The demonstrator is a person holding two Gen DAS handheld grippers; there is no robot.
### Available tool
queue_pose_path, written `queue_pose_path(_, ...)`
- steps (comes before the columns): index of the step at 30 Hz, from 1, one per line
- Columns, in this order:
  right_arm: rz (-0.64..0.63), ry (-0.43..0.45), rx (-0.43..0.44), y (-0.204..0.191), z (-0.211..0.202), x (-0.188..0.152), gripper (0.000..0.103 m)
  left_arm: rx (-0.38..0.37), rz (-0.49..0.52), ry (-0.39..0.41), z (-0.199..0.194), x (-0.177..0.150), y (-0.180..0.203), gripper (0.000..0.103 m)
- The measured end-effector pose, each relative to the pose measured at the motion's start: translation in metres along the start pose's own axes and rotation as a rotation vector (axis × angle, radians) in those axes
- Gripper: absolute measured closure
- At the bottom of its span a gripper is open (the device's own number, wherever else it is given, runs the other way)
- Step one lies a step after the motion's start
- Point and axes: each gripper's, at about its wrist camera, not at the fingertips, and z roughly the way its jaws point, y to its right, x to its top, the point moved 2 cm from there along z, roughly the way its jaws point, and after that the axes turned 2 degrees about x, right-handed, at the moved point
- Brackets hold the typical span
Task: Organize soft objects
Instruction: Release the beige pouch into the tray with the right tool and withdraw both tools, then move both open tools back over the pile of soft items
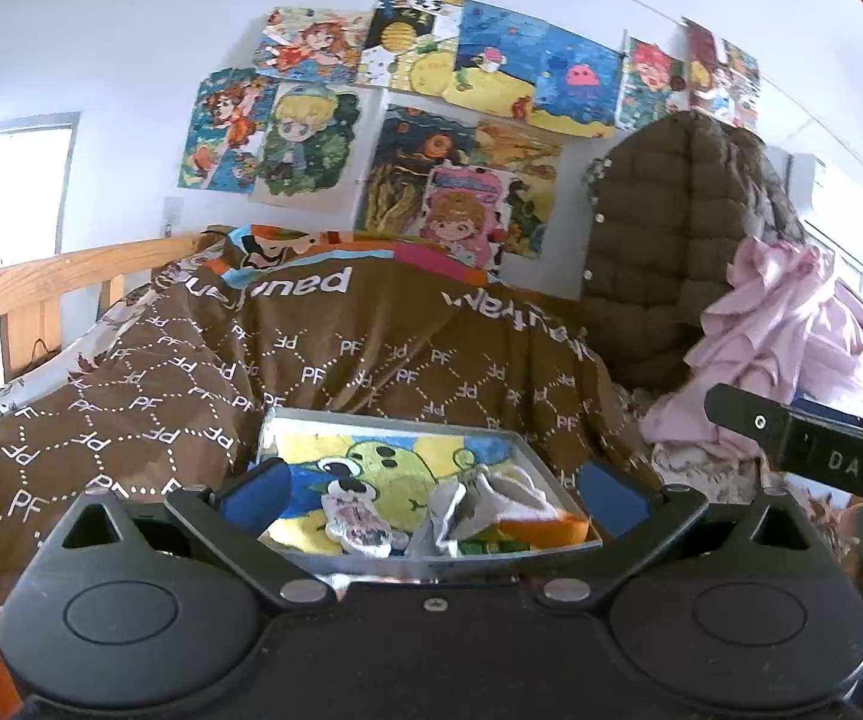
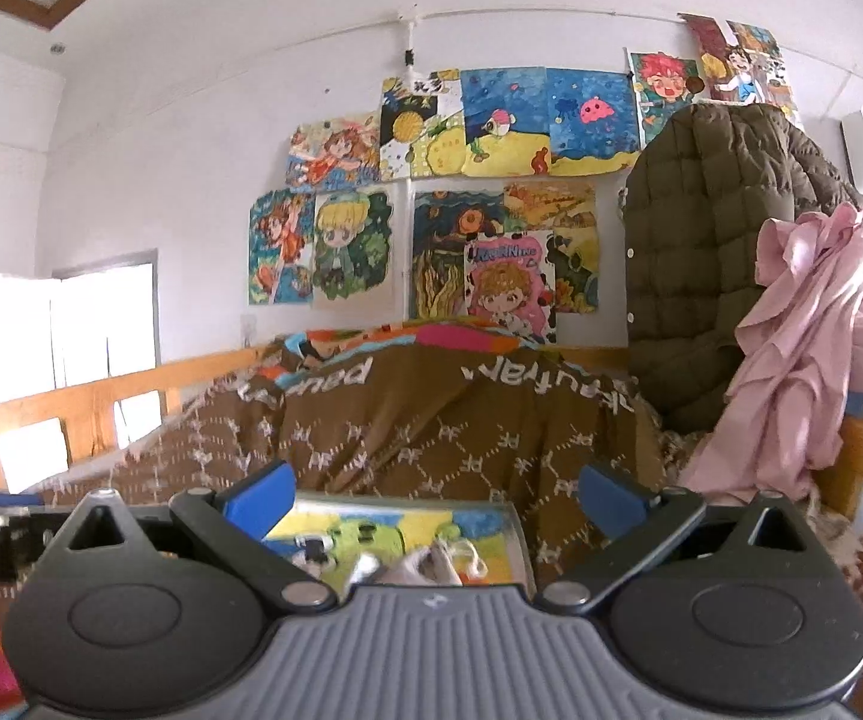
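A metal tray (image 1: 527,450) with a bright cartoon picture on its floor lies on the bed in front of me. In it are a small plush figure (image 1: 356,525) and crumpled white and grey soft items (image 1: 491,504). My left gripper (image 1: 431,489) hovers over the tray's near end, open, blue pads wide apart, nothing between them. My right gripper (image 2: 434,495) is also open above the same tray (image 2: 518,531), and the soft items (image 2: 431,564) peek over its body. A brown patterned quilt (image 1: 323,354) is heaped behind the tray.
A pink garment (image 1: 791,324) is bunched at the right, beside an olive puffer jacket (image 1: 671,240) hanging against the wall. A wooden bed rail (image 1: 53,282) runs along the left. The other gripper's black body (image 1: 821,450) crosses the right edge. Drawings cover the wall.
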Motion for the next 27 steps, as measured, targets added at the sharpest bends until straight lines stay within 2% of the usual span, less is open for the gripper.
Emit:
queue_pose_path(7, -0.092, -0.028, -0.018, -0.013, -0.028, -0.027, 0.000, -0.018, 0.005, -0.018, -0.007, -0.028, -0.007, 0.001)
queue_pose_path(12, -0.119, -0.116, -0.005, -0.020, -0.040, -0.050, 0.000, -0.042, 0.046, -0.055, -0.009, -0.047, -0.006, 0.001)
queue_pose_path(18, -0.168, -0.247, 0.026, -0.027, -0.033, -0.075, 0.000, -0.085, 0.111, -0.113, -0.007, -0.068, -0.003, 0.001)
queue_pose_path(27, -0.211, -0.347, 0.053, -0.034, -0.017, -0.093, 0.000, -0.153, 0.204, -0.168, -0.002, -0.096, 0.001, 0.001)
